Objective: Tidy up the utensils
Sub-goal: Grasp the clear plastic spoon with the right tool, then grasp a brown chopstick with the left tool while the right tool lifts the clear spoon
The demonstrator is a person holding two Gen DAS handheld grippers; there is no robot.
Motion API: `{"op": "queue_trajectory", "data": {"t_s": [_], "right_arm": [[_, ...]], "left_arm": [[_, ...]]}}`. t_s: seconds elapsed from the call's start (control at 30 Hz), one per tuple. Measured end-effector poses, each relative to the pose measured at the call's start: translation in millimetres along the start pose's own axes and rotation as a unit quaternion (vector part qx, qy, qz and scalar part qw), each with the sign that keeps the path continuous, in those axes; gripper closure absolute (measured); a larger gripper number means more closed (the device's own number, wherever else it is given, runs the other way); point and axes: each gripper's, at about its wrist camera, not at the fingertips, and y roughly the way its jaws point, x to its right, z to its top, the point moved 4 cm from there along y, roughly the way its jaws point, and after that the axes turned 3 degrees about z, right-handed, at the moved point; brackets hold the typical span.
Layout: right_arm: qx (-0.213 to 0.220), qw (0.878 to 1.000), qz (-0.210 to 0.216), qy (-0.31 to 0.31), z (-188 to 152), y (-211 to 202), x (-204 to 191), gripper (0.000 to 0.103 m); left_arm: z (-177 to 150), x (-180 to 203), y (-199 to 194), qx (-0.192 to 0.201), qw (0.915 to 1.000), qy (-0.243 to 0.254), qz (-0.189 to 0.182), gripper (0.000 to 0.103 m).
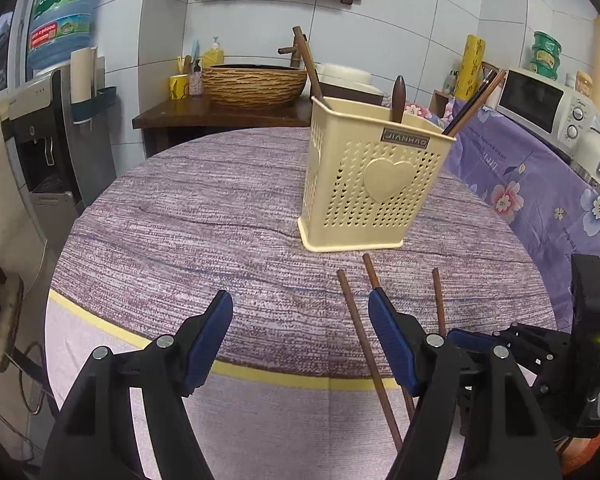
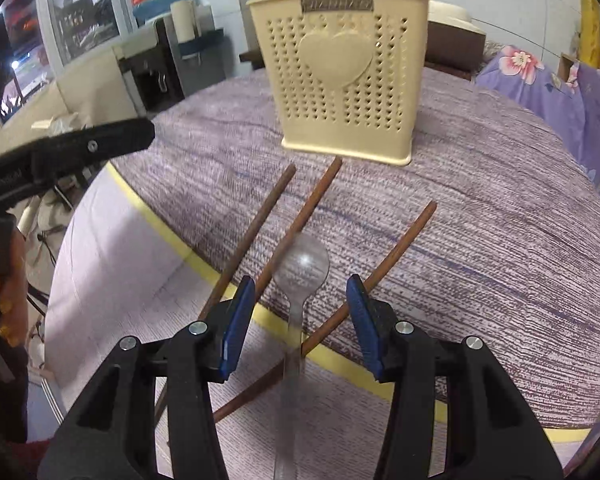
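Our left tongs [image 1: 300, 312] hang released above the bench [image 1: 180, 232], nothing between their blue pads. Our right tongs [image 2: 302, 294] are also spread wide, a steel spoon [image 2: 302, 268] lying between and beneath them, ungripped. Three wooden chopsticks [image 2: 256, 224] lie just ahead of both tongs, and beyond them stands the cream utensil holder [image 2: 340, 80], upright, with handles poking out.

Lighting: even indoor, moderately bright, soft shadows only. Fisheye: strong barrel distortion, black vignette at corners, wall tiles bowed. Left wrist view: sharp overall. Right wrist view: motion blur throughout; spoon [image 2: 305, 268] smeared, small glare spot on bowl; holder [image 2: 340, 76] label unreadable; bright window patches upper left.
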Motion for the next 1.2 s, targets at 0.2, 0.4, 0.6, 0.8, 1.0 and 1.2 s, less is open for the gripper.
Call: {"op": "queue_trajectory", "data": {"t_s": [0.2,0.4,0.6,0.8,1.0,1.2], "right_arm": [[-0.015,0.999,-0.018,-0.033,4,9,-5,0.057],[-0.031,0.996,-0.038,-0.071,10,19,-9,0.059],[-0.035,0.996,-0.033,-0.074,15,24,-9,0.059],[-0.035,0.998,-0.024,-0.042,18,26,-5,0.063],[-0.03,0.999,-0.022,-0.029,18,25,-4,0.066],[0.015,1.0,-0.017,0.008,23,-4,4,0.066]], "left_arm": [[-6,0,-3,-0.002,1.0,0.0,-0.002,0.033],[-6,1,-4,-0.002,1.0,-0.002,-0.008,0.033],[-7,2,-2,-0.006,0.9999,-0.003,-0.012,0.033],[-6,4,1,-0.01,0.9999,-0.002,-0.011,0.033],[-8,6,9,-0.023,0.9996,-0.003,-0.014,0.033],[-9,18,26,-0.045,0.9986,0.007,-0.027,0.043]]}}
